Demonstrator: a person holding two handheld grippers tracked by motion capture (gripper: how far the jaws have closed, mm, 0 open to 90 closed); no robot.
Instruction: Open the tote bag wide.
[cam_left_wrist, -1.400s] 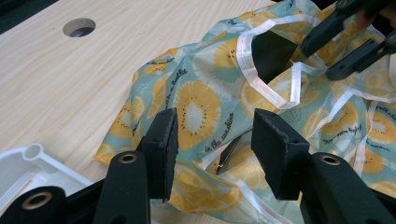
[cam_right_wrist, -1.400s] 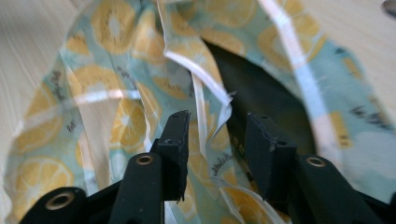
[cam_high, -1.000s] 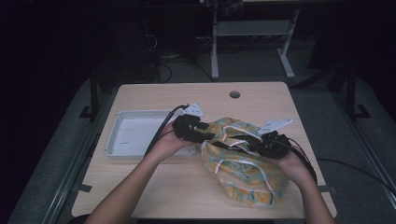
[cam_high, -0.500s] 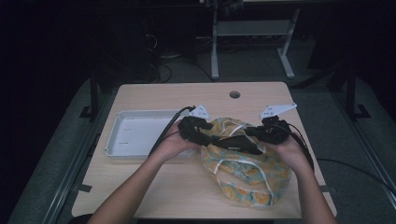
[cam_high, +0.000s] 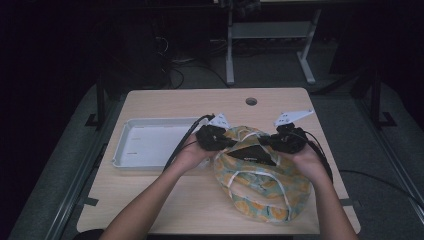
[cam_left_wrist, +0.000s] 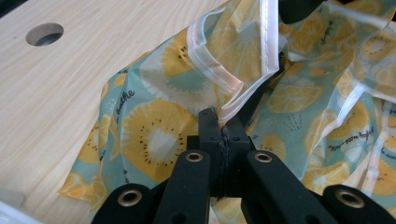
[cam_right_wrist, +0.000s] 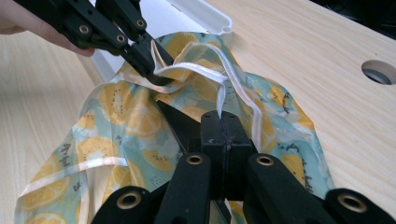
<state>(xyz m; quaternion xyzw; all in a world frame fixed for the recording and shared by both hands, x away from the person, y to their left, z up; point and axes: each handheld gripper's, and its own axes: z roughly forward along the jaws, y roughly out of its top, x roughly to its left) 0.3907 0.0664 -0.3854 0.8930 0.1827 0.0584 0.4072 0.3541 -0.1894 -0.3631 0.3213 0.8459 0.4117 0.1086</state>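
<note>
Over on the left of the table (cam_high: 165, 210) sits the white tray (cam_high: 150, 142), shallow, with nothing lying on its floor, and a black cable draped across its right edge. Just right of it, the left gripper (cam_high: 227, 143) is pinching the white-trimmed rim of the fruit-print bag (cam_high: 262, 192); its jaws have just been closing, and the left gripper view shows them pressed together with the hem (cam_left_wrist: 233, 100) caught between the tips. The bag itself lies on the wood in the middle-right of the table, a see-through teal pouch printed with orange and lemon slices, white straps looping over it, its near corner touching the tray's side. Its mouth is held apart between the two tools, and a dark, flat thing (cam_high: 252, 154) shows in that opening; what it is I cannot tell. On the right, the right gripper (cam_high: 267, 142) has its jaws shut on a thin white strip of the bag's trim (cam_right_wrist: 220, 100), the strip rising straight out of the tips. Beyond the bag, a round cable hole (cam_high: 251, 101) sits in the tabletop.
</note>
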